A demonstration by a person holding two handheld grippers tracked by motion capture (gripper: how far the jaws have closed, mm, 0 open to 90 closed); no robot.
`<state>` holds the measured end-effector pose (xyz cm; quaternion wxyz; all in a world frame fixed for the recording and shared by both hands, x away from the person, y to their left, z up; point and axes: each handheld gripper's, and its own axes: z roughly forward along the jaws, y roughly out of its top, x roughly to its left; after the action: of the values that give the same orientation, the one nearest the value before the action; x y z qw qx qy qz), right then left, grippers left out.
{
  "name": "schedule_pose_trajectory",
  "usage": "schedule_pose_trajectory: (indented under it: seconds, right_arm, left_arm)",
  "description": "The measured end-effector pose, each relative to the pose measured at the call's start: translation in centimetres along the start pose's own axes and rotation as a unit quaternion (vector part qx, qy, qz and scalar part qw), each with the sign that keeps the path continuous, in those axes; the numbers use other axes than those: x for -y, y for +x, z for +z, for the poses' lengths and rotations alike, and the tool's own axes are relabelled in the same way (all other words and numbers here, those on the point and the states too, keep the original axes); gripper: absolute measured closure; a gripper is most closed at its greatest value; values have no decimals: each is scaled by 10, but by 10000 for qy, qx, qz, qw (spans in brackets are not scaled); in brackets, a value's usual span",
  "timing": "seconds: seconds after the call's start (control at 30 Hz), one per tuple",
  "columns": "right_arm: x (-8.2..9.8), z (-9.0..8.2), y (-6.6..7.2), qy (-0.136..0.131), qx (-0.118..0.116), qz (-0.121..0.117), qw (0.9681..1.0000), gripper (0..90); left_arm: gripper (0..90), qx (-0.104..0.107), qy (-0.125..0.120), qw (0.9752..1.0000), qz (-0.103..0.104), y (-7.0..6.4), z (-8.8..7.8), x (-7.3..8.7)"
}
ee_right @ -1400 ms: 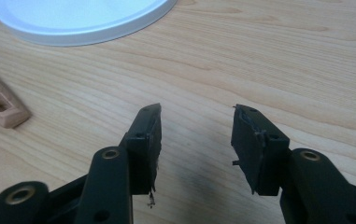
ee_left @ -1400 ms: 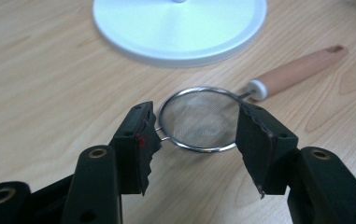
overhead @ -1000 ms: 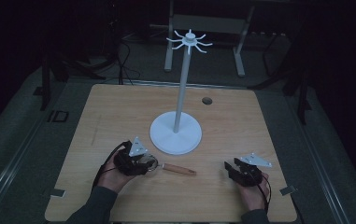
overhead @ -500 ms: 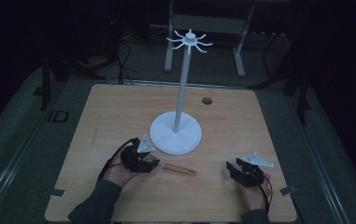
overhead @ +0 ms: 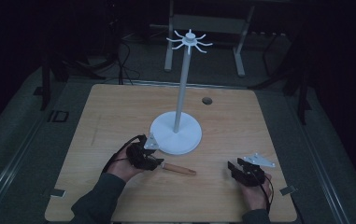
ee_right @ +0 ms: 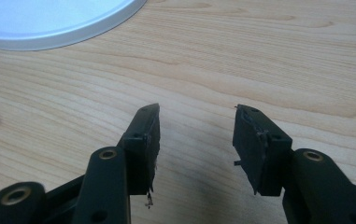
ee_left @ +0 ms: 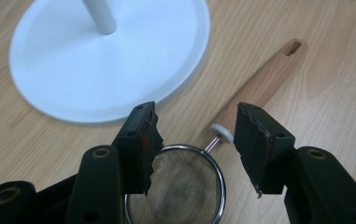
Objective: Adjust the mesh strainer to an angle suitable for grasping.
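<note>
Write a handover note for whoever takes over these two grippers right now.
Left gripper: jaws apart and just been closing, straddling the small mesh strainer; pads not yet pressing on it.
Right gripper: open, holding nothing, over bare table.
Strainer lies flat beside the white stand's base, wooden handle pointing away from the left gripper.
Done: approach. Left: grip the strainer, lift it, probably hang it on the stand's hooks.

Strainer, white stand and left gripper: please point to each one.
strainer (ee_left: 175, 186), left gripper view, on its mesh bowl.
white stand (overhead: 175, 135), high view, on its round base.
left gripper (ee_left: 194, 140), left gripper view, midway between its fingertips.
</note>
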<state>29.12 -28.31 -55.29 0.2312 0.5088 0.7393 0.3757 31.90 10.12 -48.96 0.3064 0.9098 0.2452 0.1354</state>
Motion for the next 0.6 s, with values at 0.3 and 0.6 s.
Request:
schedule_pose_trajectory:
  seconds: [0.3,0.6]
  right_arm:
    - [0,0,-2,13,17,16,10000,510]
    - [0,-1,-3,3,62,26,10000,511]
  left_arm:
    - [493,181,194,9992,299,-2,9,-8]
    - [501,432,404,9968,543,-1,19,-8]
